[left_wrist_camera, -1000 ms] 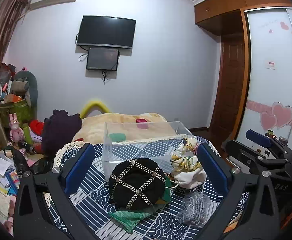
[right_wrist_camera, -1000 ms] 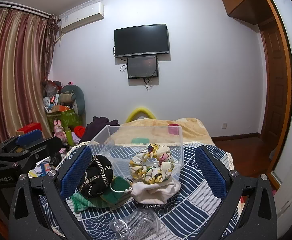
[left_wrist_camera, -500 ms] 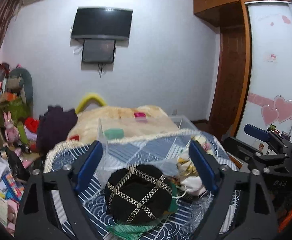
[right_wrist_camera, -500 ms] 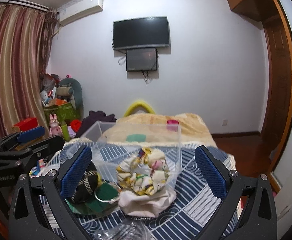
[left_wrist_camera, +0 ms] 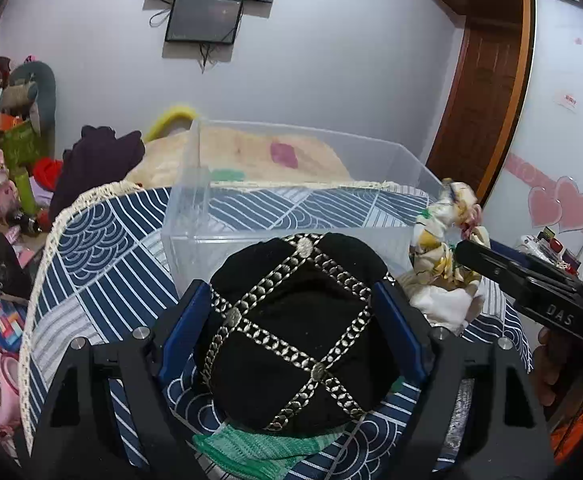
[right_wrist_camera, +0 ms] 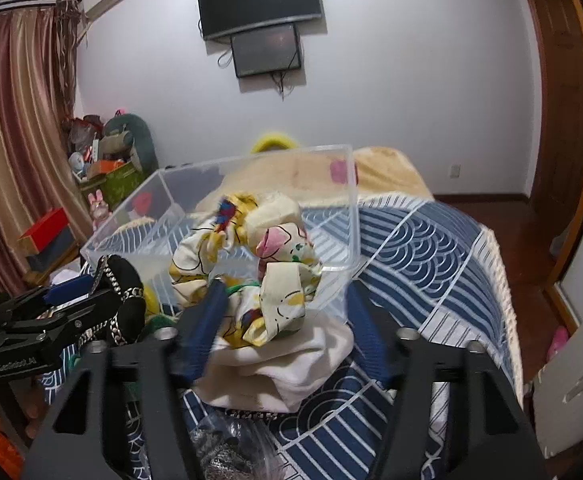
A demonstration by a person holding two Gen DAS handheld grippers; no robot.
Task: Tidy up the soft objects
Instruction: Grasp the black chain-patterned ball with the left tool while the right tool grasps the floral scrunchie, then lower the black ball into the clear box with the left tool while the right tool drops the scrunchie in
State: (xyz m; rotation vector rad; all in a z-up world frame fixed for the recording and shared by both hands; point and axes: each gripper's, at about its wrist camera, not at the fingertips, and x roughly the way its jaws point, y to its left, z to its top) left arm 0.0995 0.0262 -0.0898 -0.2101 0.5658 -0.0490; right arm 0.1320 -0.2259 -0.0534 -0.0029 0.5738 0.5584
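Observation:
A black hat with silver chain bands [left_wrist_camera: 295, 332] lies on the blue patterned cloth, and my left gripper [left_wrist_camera: 291, 320] has closed on its two sides. The hat also shows in the right wrist view [right_wrist_camera: 121, 300]. A yellow floral scarf [right_wrist_camera: 251, 256] sits on a cream cloth [right_wrist_camera: 291, 364] in front of the clear plastic box [right_wrist_camera: 331, 216]. My right gripper [right_wrist_camera: 283, 312] has its fingers around the scarf, narrowed, with the right pad [right_wrist_camera: 365, 336] apart from the cloth. The box also shows in the left wrist view [left_wrist_camera: 291, 184], with nothing inside.
A green knitted cloth [left_wrist_camera: 247, 448] lies under the hat. A silvery mesh item [right_wrist_camera: 227, 448] lies at the table's near edge. A bed with a tan blanket [left_wrist_camera: 251, 156] stands behind the table. Toys and clutter [left_wrist_camera: 7, 152] fill the left side.
Both grippers have moved forward and down to the table. The left jaws have narrowed onto the black hat. The right jaws have narrowed around the floral scarf.

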